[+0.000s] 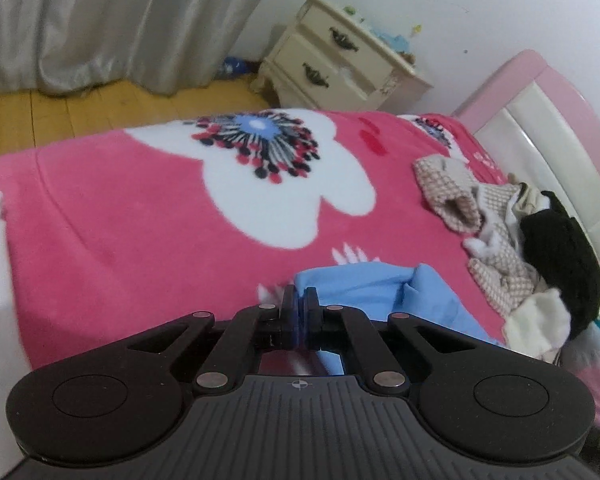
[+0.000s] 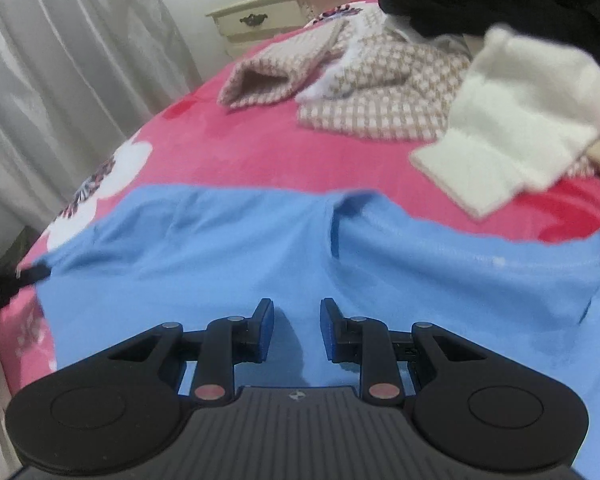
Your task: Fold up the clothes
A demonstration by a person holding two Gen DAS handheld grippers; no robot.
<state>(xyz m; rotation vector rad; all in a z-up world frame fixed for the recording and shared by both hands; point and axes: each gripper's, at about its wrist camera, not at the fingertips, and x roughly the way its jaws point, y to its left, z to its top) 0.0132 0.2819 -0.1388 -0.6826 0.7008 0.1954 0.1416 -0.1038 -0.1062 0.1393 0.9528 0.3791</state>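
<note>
Two grippers meet your limp, thin blue garment (image 2: pixel 220 248): left gripper (image 1: pixel 299 300) pinches its edge, right gripper (image 2: pixel 296 312) hovers spread, so grab the opposite hem.

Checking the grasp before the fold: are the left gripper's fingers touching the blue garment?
Touching. The left wrist view shows the left gripper with fingers shut on an edge of the blue garment, cloth between them.
</note>
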